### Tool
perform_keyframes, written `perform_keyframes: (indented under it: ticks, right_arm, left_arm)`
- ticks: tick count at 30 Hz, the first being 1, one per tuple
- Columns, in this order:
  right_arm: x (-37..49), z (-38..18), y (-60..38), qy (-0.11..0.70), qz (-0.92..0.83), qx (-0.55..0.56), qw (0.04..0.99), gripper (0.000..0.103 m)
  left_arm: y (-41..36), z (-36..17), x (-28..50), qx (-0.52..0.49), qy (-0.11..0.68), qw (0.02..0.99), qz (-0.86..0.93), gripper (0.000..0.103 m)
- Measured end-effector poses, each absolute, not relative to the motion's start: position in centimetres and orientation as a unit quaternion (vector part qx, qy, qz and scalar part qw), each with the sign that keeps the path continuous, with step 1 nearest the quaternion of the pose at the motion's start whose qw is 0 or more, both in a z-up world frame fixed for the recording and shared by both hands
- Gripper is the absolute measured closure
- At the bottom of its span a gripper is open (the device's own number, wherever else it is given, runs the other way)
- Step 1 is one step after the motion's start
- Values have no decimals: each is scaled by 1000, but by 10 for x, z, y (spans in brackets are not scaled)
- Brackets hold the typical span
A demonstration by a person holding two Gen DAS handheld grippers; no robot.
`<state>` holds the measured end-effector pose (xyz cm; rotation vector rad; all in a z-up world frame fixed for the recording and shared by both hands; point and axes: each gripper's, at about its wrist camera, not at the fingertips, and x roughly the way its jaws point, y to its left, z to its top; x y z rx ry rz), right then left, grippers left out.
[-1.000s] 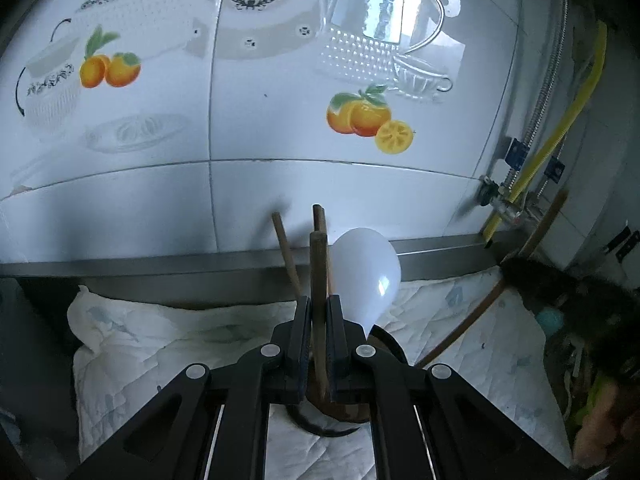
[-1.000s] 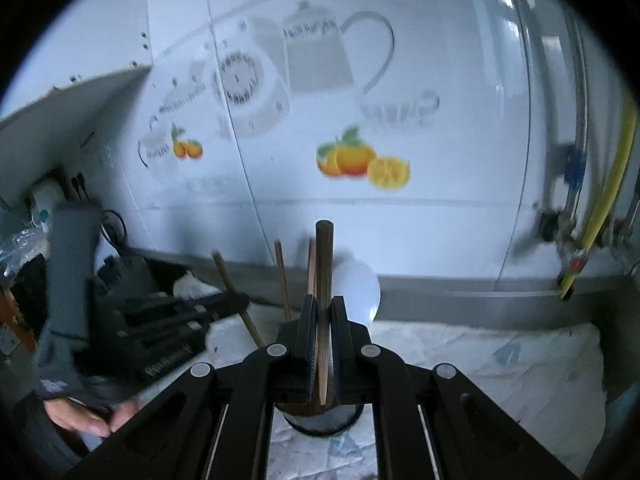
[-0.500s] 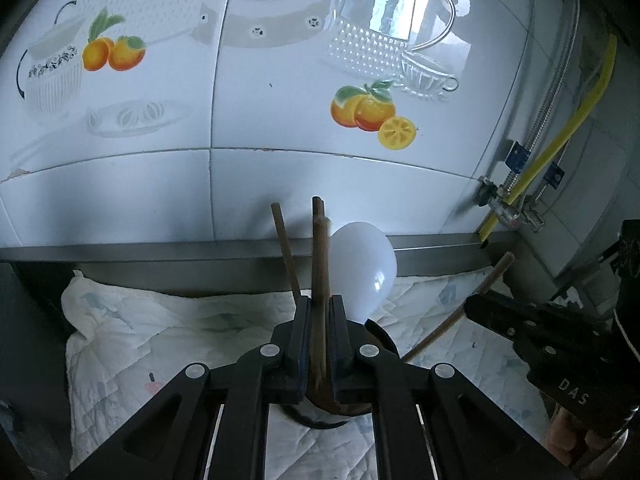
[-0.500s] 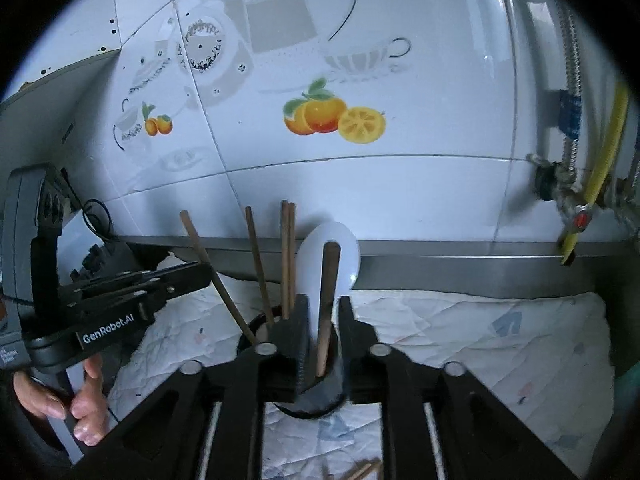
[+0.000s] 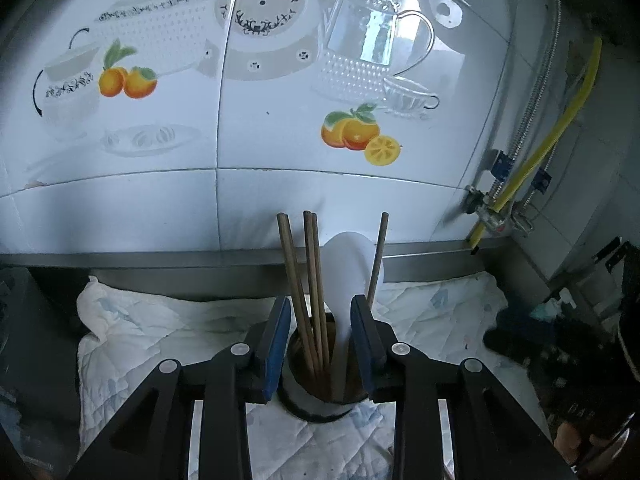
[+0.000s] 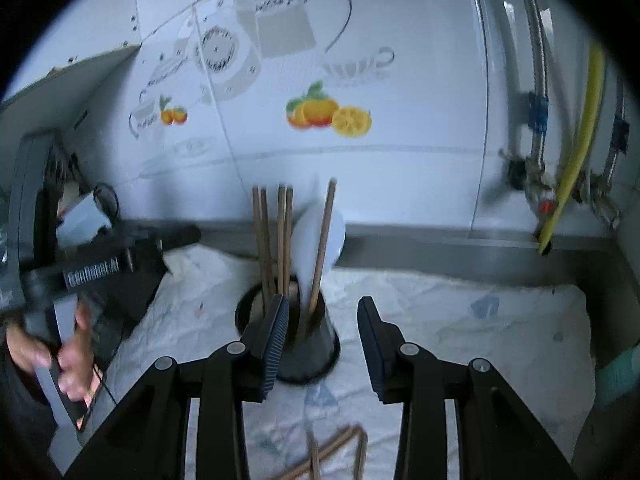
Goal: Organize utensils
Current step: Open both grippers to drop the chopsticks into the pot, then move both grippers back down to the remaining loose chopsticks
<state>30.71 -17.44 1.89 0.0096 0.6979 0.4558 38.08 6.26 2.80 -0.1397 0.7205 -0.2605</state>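
Observation:
A dark round cup stands on a white cloth and holds several brown chopsticks and a white spoon. My left gripper hovers just over the cup. Its jaws are opening, and the chopsticks rise between them without touching the blue pads. In the right wrist view the cup sits just ahead of my right gripper. Its jaws are also opening, with nothing pressed between them. One chopstick leans against the spoon. A few loose chopsticks lie on the cloth below the right gripper.
A white tiled wall with fruit and teapot prints and a steel ledge stand right behind the cup. A yellow hose and valves fill the right corner. The hand-held left gripper shows at the left of the right wrist view.
Both grippers were shut on a chopstick each and have let go. Those chopsticks now stand in the cup. Both grippers have drawn back a little from it.

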Motion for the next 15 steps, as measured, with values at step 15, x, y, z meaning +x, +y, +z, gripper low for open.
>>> perform_keyframes:
  ticks: [15]
  right_arm:
    - [258,-77,-169,455,249,-22,855,63]
  left_arm:
    - [59,1,333,-69,388,909,-137,69]
